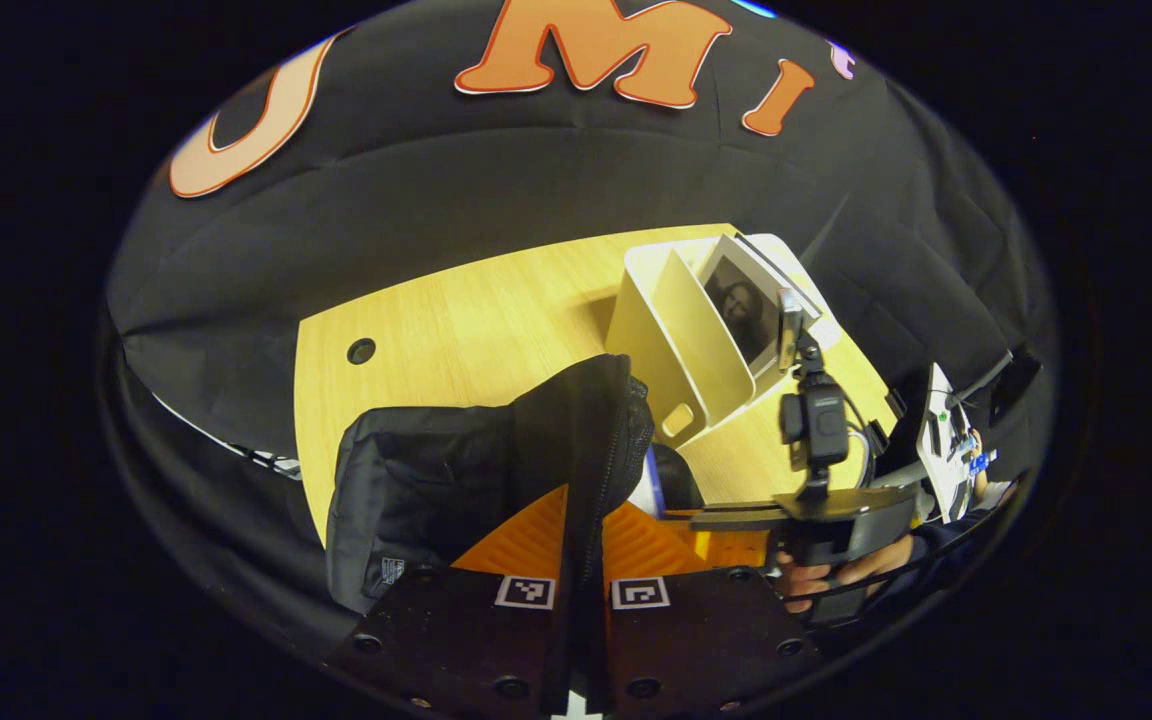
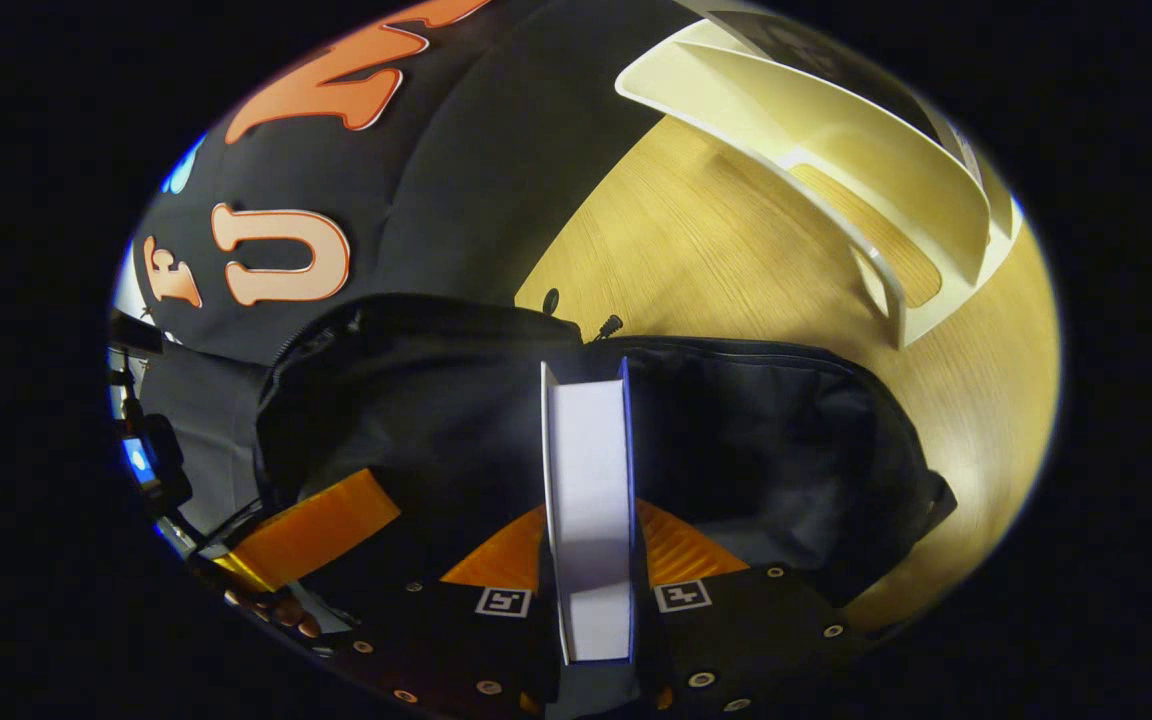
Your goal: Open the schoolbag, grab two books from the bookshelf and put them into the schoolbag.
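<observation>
One schoolbag — one bookshelf — two books: one gripped, one shelved.

- Bag: black fabric, lying on the table, its zipped mouth open toward the right tongs' camera; in the left gripper view a flap of the bag rises upright between the left tongs' fingers.
- Book: blue cover, white page edges, held edge-on and upright, its far end at the bag's open mouth.
- Shelf: cream, with slanted dividers, standing on the table beyond the bag; nearest slot bare.
- Second book: dark portrait on a pale cover, leaning in the shelf's far slot.
</observation>
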The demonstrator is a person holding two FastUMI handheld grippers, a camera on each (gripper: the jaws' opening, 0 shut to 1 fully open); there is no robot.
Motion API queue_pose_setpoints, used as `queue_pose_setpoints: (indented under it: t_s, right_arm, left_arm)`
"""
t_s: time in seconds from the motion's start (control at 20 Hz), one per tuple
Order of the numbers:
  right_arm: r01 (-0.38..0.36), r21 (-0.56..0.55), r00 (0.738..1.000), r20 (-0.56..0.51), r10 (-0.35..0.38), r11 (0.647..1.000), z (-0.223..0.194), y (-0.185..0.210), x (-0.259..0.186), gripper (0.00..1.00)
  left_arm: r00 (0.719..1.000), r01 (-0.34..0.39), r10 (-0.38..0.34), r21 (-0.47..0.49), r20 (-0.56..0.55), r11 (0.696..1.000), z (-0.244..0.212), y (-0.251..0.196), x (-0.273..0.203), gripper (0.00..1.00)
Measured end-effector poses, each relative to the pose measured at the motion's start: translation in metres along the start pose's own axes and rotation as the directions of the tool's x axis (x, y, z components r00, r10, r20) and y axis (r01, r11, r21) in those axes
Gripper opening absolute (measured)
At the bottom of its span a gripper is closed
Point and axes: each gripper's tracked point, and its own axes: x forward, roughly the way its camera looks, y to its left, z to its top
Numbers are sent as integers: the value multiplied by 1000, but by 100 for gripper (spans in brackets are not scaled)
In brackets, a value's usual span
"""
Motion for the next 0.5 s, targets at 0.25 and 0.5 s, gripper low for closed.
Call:
queue_pose_setpoints:
  t_s: [0.25,0.5]
  right_arm:
    - [-2,13,1000,-29,3,1000,-6,-1,8,33]
    - [126,-90,985,-103,-135,988,-11,-30,-16,45]
  left_arm:
    - [1000,-14,14,-6,7,1000,-1,6,1,7]
    - [999,-47,47,-18,19,999,0,20,2,7]
